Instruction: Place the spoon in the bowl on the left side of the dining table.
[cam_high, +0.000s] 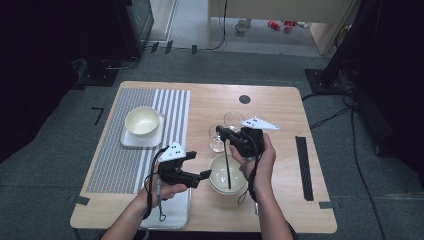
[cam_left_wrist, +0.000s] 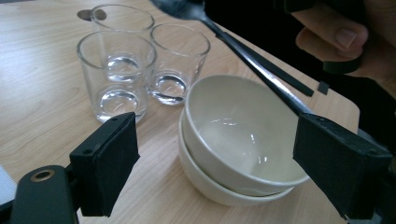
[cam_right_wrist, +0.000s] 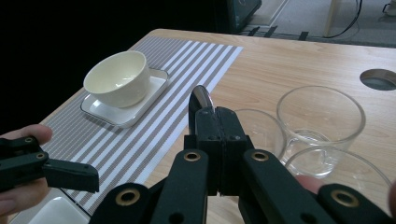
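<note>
Placemat (cam_high: 125, 150): it is lying on the left part of the desk (cam_high: 280, 110), carrying a square plate (cam_high: 131, 140) with a single bowl (cam_high: 142, 120) on it, so one place looks already laid.
Left gripper (cam_high: 202, 176): it is hovering with its jaws wide apart and holding nothing, pointing at the stacked bowls (cam_high: 227, 172), probably to take the top one.
Stacked bowls: two are sitting nested near the front middle of the desk, just in front of the glasses (cam_high: 225, 129).
Spoon (cam_high: 228, 165): it is hanging handle-down over the stacked bowls, its bowl end pinched above.
Right gripper (cam_right_wrist: 218, 140): its jaws are closing tightly on the spoon, keeping it lifted clear of the desk, likely for setting it at a place.
</note>
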